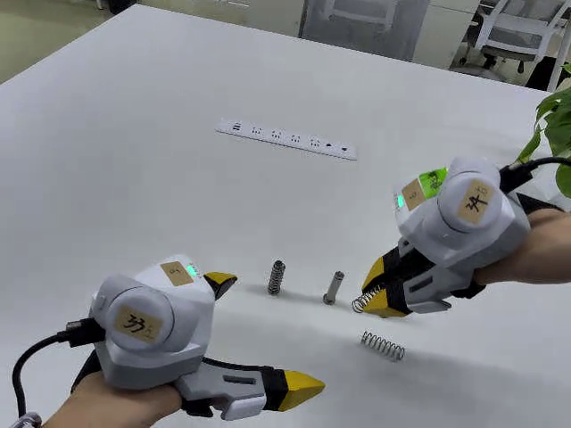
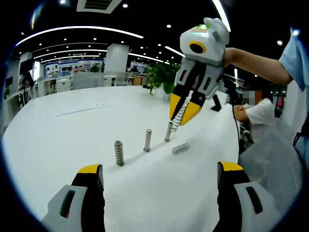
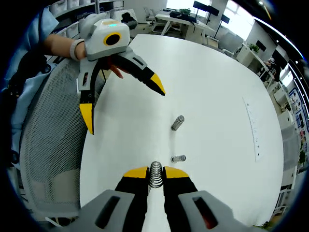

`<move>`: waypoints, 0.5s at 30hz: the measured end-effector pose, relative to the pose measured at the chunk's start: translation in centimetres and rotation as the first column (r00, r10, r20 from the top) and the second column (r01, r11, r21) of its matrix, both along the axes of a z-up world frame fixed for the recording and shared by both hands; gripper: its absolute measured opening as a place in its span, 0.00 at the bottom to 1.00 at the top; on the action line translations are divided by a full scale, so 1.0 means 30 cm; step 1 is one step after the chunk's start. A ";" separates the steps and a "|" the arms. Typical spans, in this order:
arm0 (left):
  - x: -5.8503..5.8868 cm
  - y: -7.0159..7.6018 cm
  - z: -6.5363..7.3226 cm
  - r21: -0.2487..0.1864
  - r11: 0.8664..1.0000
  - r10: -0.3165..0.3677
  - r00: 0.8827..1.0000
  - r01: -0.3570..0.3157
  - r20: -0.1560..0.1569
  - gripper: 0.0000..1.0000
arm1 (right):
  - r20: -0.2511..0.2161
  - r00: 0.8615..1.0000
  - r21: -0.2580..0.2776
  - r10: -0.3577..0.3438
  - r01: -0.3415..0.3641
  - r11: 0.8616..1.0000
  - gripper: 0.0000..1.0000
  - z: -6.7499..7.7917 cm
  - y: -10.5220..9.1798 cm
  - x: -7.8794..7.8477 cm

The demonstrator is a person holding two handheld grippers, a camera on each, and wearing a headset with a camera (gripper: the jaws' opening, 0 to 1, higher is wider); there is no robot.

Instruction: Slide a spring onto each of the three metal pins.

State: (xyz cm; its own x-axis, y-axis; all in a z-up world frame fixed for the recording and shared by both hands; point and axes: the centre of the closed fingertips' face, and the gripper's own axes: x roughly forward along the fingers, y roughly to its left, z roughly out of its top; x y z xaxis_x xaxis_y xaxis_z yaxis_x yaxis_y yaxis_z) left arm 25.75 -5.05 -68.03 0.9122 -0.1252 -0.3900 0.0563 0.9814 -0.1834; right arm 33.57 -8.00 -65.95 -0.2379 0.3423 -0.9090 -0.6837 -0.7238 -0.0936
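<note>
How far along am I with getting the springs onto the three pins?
Done: in the left gripper view, the leftmost pin wears the first spring. In hand: the right gripper is shut on a second spring, close to the far pin. Left: the middle pin is bare, and a third spring lies loose on the table. The left gripper is open.

Three pins, three springs, two claws, one power strip.
</note>
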 end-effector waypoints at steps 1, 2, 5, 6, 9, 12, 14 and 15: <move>0.000 -0.001 -0.001 0.008 1.000 0.000 1.000 0.000 -0.003 1.00 | 0.008 1.000 -0.004 0.009 -0.009 1.000 0.12 0.003 0.009 0.007; -0.001 -0.001 -0.002 0.011 1.000 0.000 1.000 0.000 -0.006 1.00 | 0.014 1.000 -0.007 0.015 -0.015 1.000 0.12 0.005 0.015 0.010; 0.000 0.002 -0.006 0.015 1.000 -0.003 1.000 0.003 -0.011 1.00 | 0.030 0.999 -0.011 0.029 -0.029 1.000 0.12 0.010 0.039 0.024; 0.000 0.002 -0.007 0.015 1.000 -0.004 1.000 0.004 -0.011 1.00 | 0.038 0.999 -0.013 0.035 -0.034 0.999 0.12 0.011 0.049 0.030; 0.003 0.004 -0.008 0.018 1.000 -0.006 1.000 0.006 -0.011 1.00 | 0.078 0.995 -0.025 0.055 -0.053 0.998 0.12 0.007 0.070 0.057; 0.002 0.001 -0.011 0.020 1.000 -0.010 1.000 0.010 -0.015 1.00 | 0.076 0.995 -0.036 0.063 -0.060 0.998 0.12 0.004 0.091 0.062; 0.001 0.003 -0.012 0.022 1.000 -0.011 1.000 0.012 -0.017 1.00 | 0.082 0.994 -0.044 0.072 -0.069 0.997 0.12 -0.001 0.103 0.065; 0.001 0.004 -0.012 0.023 1.000 -0.011 1.000 0.012 -0.016 1.00 | 0.085 0.993 -0.048 0.075 -0.072 0.996 0.12 -0.004 0.106 0.066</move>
